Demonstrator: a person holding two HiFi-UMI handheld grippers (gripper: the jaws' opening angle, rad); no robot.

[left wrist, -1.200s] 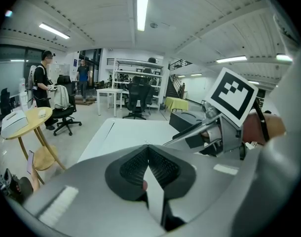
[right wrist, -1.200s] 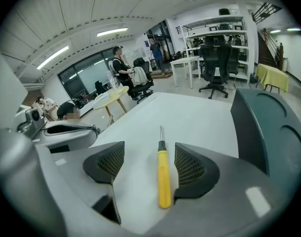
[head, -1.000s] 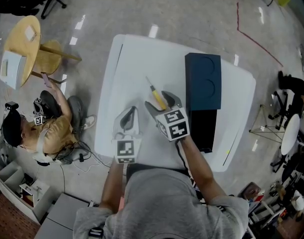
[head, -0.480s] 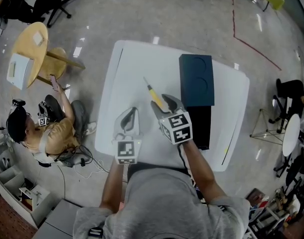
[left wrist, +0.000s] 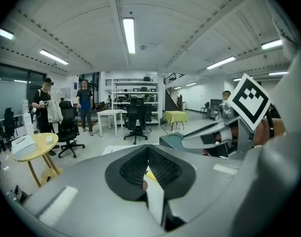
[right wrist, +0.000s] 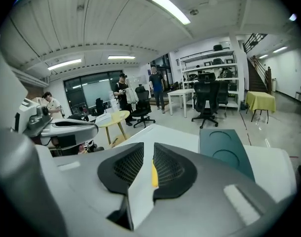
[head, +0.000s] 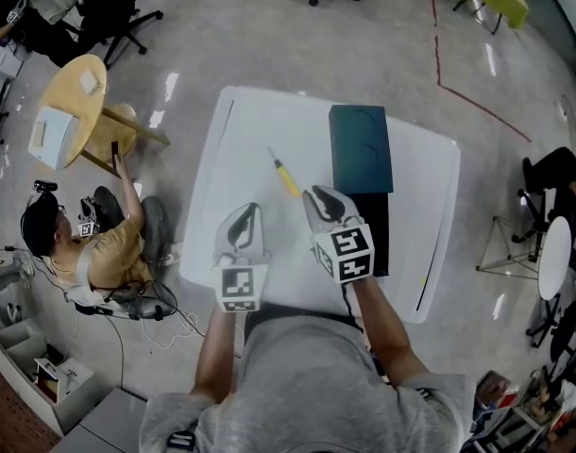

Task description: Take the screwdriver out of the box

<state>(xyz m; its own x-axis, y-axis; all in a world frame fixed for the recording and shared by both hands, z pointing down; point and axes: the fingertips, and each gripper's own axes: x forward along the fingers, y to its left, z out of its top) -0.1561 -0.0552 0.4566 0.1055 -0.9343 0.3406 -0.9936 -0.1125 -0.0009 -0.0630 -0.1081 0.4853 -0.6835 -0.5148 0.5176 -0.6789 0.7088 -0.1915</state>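
Both empty: left gripper [head: 242, 213] jaws together, right gripper [head: 319, 197] just narrowed to a slit. The screwdriver [head: 286, 177] lies on the worktop [head: 260, 125] left of the box [head: 362, 151]. The task looks done, and only withdrawing seems left.

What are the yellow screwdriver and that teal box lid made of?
The screwdriver has a bright yellow handle, likely plastic; its thin pale shaft is probably metal, too small to confirm. The teal box lid looks matte with two round moulded recesses: plastic or pressed card, hard to tell.
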